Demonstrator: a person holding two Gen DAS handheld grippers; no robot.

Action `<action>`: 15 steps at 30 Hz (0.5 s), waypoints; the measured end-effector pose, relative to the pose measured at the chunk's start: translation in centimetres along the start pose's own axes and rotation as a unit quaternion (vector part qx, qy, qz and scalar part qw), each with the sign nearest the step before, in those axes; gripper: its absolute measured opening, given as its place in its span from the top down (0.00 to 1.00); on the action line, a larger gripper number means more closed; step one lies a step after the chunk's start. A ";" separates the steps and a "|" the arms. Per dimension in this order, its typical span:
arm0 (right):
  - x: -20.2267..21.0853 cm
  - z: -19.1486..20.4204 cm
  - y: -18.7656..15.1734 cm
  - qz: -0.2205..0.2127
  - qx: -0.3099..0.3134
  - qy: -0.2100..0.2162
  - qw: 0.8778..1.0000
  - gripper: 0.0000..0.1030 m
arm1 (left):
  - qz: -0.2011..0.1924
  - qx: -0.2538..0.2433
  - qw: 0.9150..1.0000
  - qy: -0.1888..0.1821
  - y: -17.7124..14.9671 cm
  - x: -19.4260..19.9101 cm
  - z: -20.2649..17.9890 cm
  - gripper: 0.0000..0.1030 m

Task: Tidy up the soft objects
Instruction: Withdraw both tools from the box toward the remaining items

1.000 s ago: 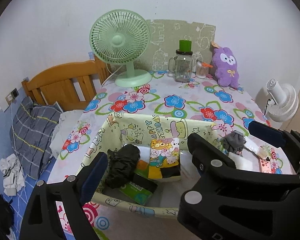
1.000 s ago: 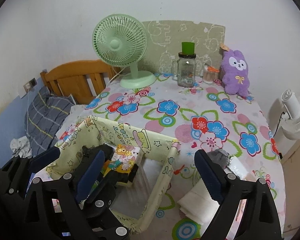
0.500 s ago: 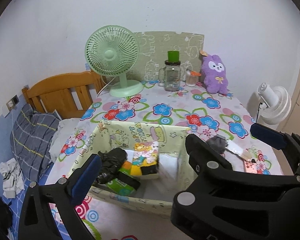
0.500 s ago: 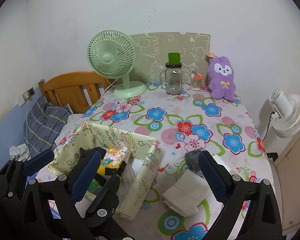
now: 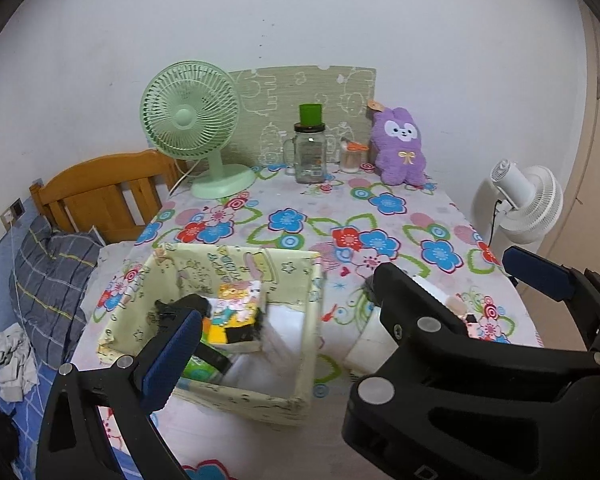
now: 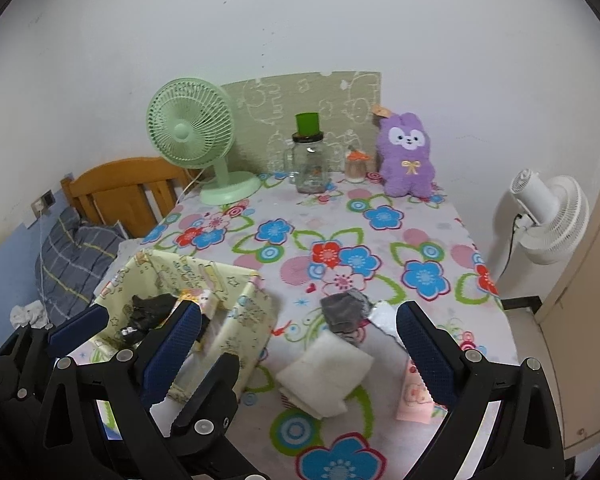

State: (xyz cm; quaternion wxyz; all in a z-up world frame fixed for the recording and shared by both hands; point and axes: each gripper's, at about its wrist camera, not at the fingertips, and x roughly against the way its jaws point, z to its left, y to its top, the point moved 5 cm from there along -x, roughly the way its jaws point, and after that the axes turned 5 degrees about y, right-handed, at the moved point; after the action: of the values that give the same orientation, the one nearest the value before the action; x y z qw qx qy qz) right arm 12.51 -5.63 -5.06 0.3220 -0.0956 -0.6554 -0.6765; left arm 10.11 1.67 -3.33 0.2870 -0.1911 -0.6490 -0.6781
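On the flower-clothed bench (image 6: 380, 216), the folded white cloth (image 6: 326, 372) lies flat just right of the fabric basket (image 6: 236, 320), straight ahead between the right gripper (image 6: 298, 344)'s spread, empty jaws, nearer than the left gripper (image 5: 340, 304), also spread empty.

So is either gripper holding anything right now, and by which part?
No. The left gripper and the right gripper are both open and empty.

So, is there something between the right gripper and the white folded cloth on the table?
Nothing visible. The right gripper is open, and the white folded cloth lies uncovered on the table between its fingers. The fabric basket sits to the left.
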 end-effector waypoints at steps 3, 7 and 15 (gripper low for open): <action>0.5 -0.9 -0.1 -0.003 -0.005 -0.004 1.000 0.03 | -0.002 -0.002 1.000 -0.006 -0.1 0.3 -0.9 0.00; 1.0 -2.1 -0.3 -0.008 -0.010 -0.012 1.000 0.03 | -0.002 -0.005 1.000 -0.010 -0.2 0.3 -2.0 0.00; 1.7 -4.5 -0.9 -0.014 -0.017 -0.030 0.999 0.03 | 0.001 0.001 1.000 -0.025 -0.6 0.0 -4.4 0.00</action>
State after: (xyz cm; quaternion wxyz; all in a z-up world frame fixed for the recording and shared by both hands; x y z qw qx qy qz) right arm 12.05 -10.49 -5.41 0.2911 -0.1119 -0.6544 -0.6888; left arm 10.22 -2.66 -4.13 0.2717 -0.2079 -0.6566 -0.6721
